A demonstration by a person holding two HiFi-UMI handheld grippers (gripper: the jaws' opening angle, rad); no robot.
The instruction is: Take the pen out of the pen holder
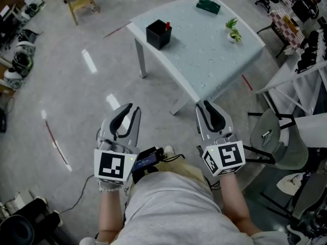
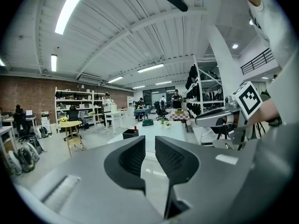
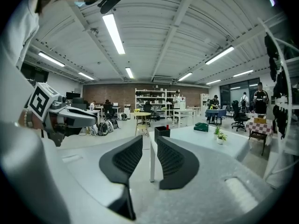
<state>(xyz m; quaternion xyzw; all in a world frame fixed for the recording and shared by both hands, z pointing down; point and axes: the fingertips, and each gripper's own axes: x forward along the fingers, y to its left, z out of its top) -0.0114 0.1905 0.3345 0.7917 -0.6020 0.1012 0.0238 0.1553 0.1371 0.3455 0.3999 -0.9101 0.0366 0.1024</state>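
The red pen (image 1: 167,25) stands straight up in the black pen holder (image 1: 158,36) on the left of the far table (image 1: 204,55), while the left gripper (image 1: 131,109) and right gripper (image 1: 203,105) are near, jaws apart and empty.

Left claw (image 1: 132,107), right claw (image 1: 202,104), jaws slightly apart, empty

Pen holder (image 1: 158,34) black; pen (image 1: 167,25) red-topped; table (image 1: 214,60) pale grey-white; plant (image 1: 232,23) green, pot white; floor (image 1: 61,86) grey with white dashes.

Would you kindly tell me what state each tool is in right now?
Left tool: open, holding nothing.
Right tool: open, holding nothing.
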